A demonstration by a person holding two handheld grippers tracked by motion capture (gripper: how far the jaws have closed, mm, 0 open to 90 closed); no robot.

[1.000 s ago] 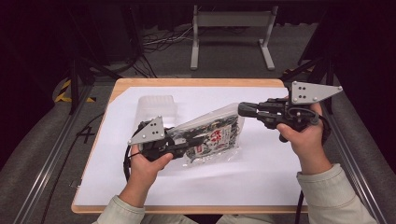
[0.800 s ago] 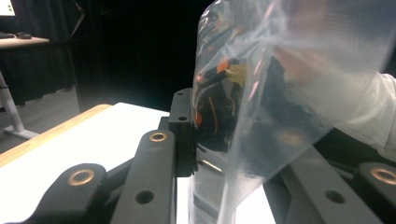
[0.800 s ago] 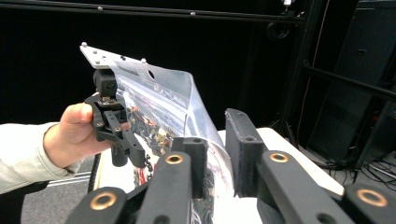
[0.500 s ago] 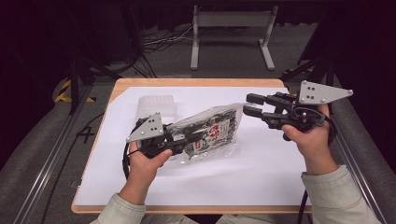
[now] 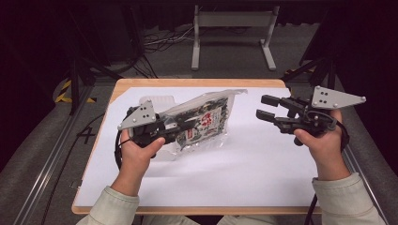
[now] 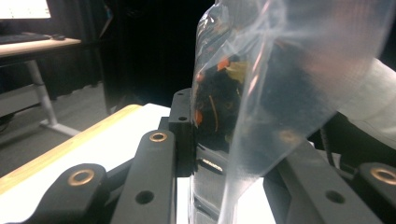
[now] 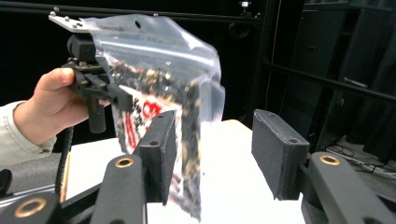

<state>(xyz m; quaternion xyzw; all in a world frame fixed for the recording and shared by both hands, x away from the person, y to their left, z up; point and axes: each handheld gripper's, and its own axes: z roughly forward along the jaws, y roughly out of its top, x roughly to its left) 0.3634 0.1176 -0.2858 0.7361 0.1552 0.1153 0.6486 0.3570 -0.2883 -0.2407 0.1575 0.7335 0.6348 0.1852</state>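
Observation:
A clear plastic bag of dark dried food with a red-and-white label hangs above the white table sheet. My left gripper is shut on the bag's lower left edge and holds it up at a tilt. In the left gripper view the bag rises from between the black jaws. My right gripper stands open to the right of the bag, apart from it; its jaws have just been opening, with nothing between them. In the right gripper view the bag hangs beyond its pads, with the left gripper clamped on it.
A white sheet covers the wooden table. A clear plastic container lies behind the bag at the back left. A white metal stand is on the floor beyond the table. Dark floor and cables surround it.
The right gripper let go of the bag's upper right corner, opened, and drew away to the right. The left gripper lifted the bag slightly.

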